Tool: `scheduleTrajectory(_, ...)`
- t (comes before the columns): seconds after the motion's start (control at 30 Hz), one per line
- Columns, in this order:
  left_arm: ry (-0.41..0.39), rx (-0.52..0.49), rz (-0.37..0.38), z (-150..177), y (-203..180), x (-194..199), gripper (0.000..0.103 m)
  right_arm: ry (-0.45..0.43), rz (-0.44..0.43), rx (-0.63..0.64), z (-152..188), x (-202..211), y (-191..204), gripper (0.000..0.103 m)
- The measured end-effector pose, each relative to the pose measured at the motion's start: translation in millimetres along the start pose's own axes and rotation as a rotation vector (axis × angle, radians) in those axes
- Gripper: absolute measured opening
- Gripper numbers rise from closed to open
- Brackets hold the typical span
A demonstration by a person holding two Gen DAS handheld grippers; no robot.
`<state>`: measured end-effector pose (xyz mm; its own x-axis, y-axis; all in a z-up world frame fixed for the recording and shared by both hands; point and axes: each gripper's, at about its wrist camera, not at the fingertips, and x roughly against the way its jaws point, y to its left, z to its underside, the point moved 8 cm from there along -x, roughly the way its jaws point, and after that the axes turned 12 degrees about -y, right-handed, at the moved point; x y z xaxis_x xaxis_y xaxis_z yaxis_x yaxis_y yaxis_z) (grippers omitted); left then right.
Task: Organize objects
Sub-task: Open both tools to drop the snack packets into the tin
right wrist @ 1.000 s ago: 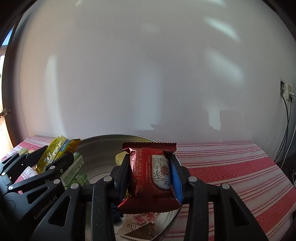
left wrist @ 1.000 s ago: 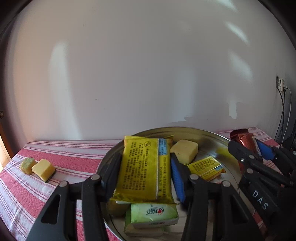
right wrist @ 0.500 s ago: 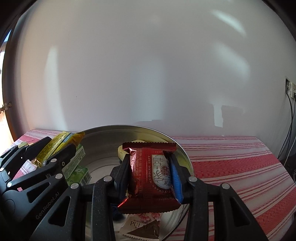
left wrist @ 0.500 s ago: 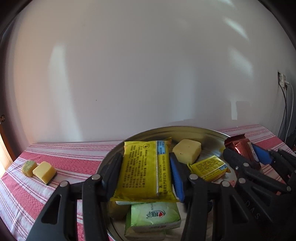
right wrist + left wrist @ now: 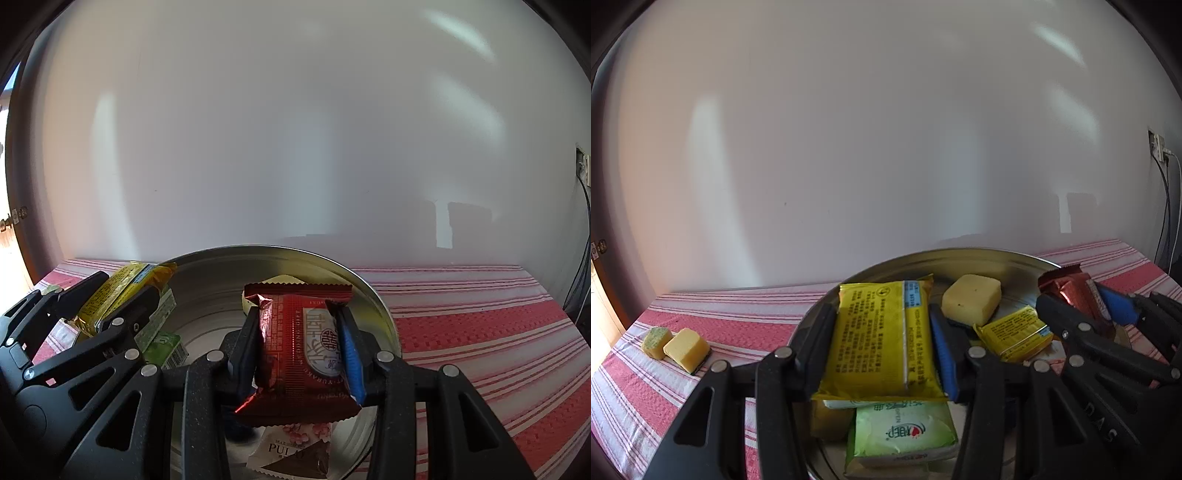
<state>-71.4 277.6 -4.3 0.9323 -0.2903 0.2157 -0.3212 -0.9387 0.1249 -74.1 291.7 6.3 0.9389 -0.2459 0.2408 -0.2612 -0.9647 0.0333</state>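
A: Where are the two packets now, relative to the metal tray?

B: Both hang above it. The left gripper is clamped on the yellow packet over the near-left part of the tray. The right gripper is clamped on the red packet over the near-right part, close to the rim.

A: How do you think they will handle?

B: I judge them light and soft. They are foil or plastic wrappers with air inside, so they can bend and the surface is probably slippery. The pads press on the long side edges, at the middle of each packet, and this looks like a good place, because the sealed ends are thin and would fold.

A: What else is in the tray?

B: A pale yellow block at the back, a small yellow packet beside it, a green packet under the yellow one, and a white packet with flowers under the red one.

A: And outside the tray?

B: Two small cubes lie on the striped cloth, well to the left of the tray. I think they should go in later.
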Motion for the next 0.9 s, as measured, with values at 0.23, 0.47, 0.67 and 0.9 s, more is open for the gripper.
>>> scheduleTrajectory(0.23, -0.007, 0.02, -0.055, -1, 13, 5, 0.081, -0.012, -0.008, -0.053, -2, 17, 5, 0.058)
scheduleTrajectory(0.47, -0.037, 0.129, -0.07, -8, 39, 12, 0.103, -0.055, -0.013, -0.244, -5, 27, -18, 0.086)
scheduleTrajectory(0.67, -0.04, 0.09, -0.075, -6, 31, 11, 0.103, -0.043, -0.009, -0.249, -3, 29, -14, 0.087)
scheduleTrajectory(0.9, -0.052, 0.12, -0.075, -11, 39, 17, 0.103, -0.087, 0.002, -0.235, -9, 42, -8, 0.087)
